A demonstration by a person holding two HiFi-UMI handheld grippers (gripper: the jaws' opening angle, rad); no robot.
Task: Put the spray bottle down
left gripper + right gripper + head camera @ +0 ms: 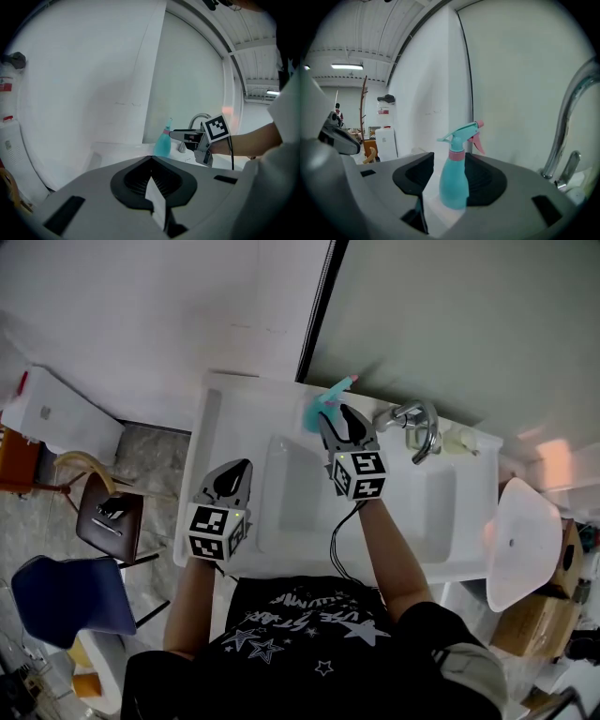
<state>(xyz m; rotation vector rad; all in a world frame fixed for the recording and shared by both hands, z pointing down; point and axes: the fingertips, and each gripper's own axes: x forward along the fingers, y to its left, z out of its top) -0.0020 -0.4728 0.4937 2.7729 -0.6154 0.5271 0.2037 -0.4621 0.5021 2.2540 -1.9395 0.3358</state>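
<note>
The left gripper (228, 480) hovers over the left rim of the sink (214, 427), its fingers clenched together on nothing, seemingly held clear of the work. Further right, the teal spray bottle (454, 180) stands upright on the sink's back ledge near the wall, a flat spot that likely keeps it steady. The right gripper (339, 424) straddles it with fingers released and spread wide, so the bottle seems to carry its own weight. The tap (419, 427) stands just beyond.

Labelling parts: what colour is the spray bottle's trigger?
Pink trigger on the teal spray bottle; best in right gripper view.
</note>
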